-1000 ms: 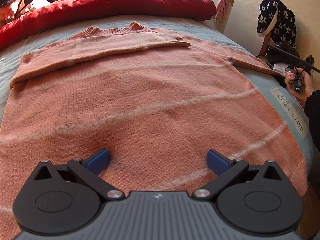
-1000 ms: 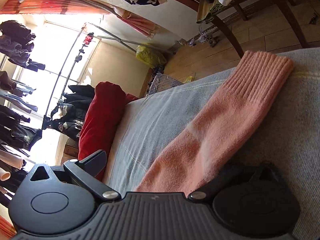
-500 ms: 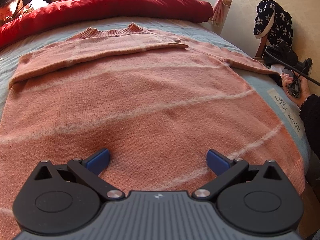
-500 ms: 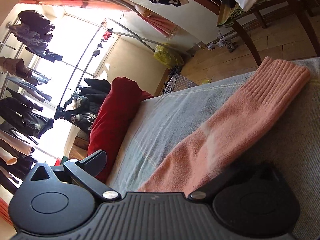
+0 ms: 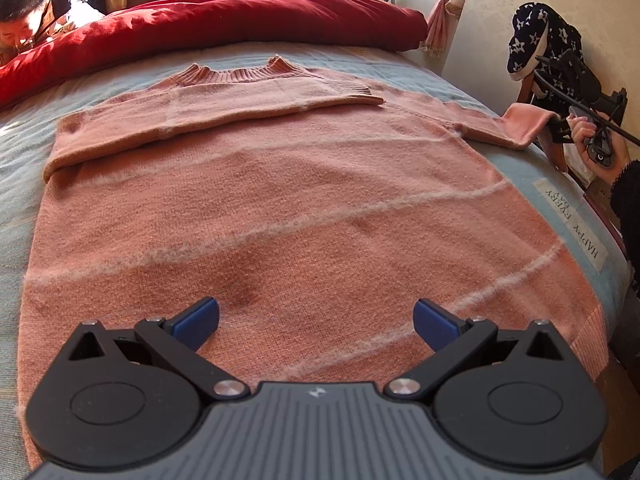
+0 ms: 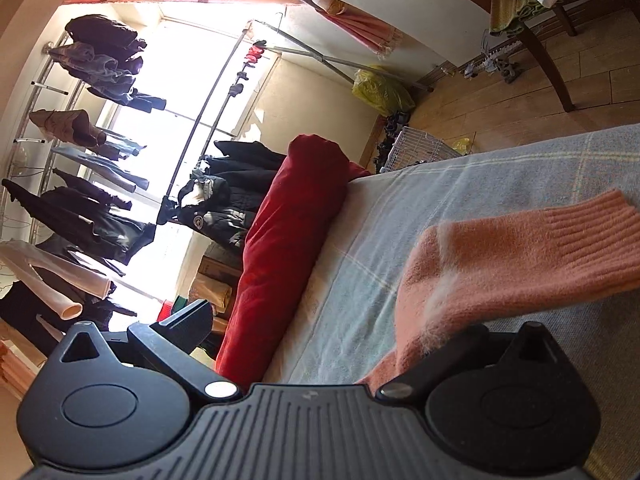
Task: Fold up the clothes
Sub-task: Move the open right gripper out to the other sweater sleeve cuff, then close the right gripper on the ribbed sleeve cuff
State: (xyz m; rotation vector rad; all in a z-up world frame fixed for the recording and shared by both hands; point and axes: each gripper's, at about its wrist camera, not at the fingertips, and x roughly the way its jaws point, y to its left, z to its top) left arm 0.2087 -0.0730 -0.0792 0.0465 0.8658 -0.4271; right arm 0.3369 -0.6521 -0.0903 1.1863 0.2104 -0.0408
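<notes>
A salmon-pink sweater [image 5: 280,208] with pale stripes lies flat on the bed, collar at the far end. One sleeve [image 5: 216,120] is folded across its chest. My left gripper [image 5: 316,316] hovers open over the sweater's lower body, nothing between its blue pads. The other sleeve [image 5: 524,120] is lifted off the bed's right edge, where a hand [image 5: 596,148] holds the right gripper. In the right wrist view that sleeve [image 6: 512,264] drapes over the right finger and hides it, ribbed cuff pointing right. The right gripper [image 6: 320,316] stands wide open, its left finger [image 6: 192,320] bare.
A rolled red duvet [image 5: 224,20] lies along the bed's far end, with a person [image 5: 24,20] behind it at the left. A chair with a star-patterned garment [image 5: 536,40] stands by the right wall. A clothes rack [image 6: 80,160] fills the window; a wire basket [image 6: 420,152] sits on the floor.
The right gripper has risen and tilted, carrying the sleeve up off the bed so that its cuff now hangs over to the right. The left gripper has held still.
</notes>
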